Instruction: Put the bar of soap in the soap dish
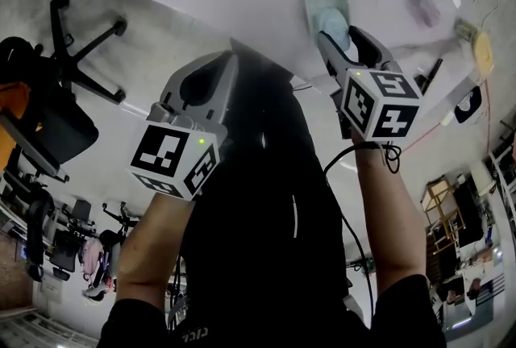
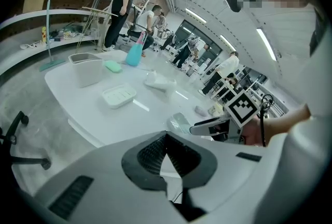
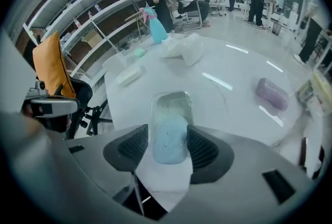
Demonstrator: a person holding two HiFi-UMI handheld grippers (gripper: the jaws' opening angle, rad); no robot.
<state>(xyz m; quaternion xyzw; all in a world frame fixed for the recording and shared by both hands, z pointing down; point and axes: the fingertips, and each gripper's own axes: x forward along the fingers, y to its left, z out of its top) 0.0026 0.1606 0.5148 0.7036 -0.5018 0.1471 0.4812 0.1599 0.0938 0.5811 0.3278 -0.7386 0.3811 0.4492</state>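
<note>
White ridged dish (image 2: 118,96) is seen toward the left end of the bench (image 3: 228,70), well apart from everything else. Left tongs (image 2: 165,139) are pressed together with nothing between them, held off the bench's near edge. Blue soap bar (image 3: 169,144) is pinched between the pads of the right tongs (image 3: 168,132), close to the near edge. Its far end overlaps a clear tray (image 3: 171,102), and the tray's near part is covered by it. Whether the bar rests in the tray or hangs above it cannot be told. Purple bar (image 3: 272,94) lies toward the right edge. Items beyond it are cut off and blurred.
</note>
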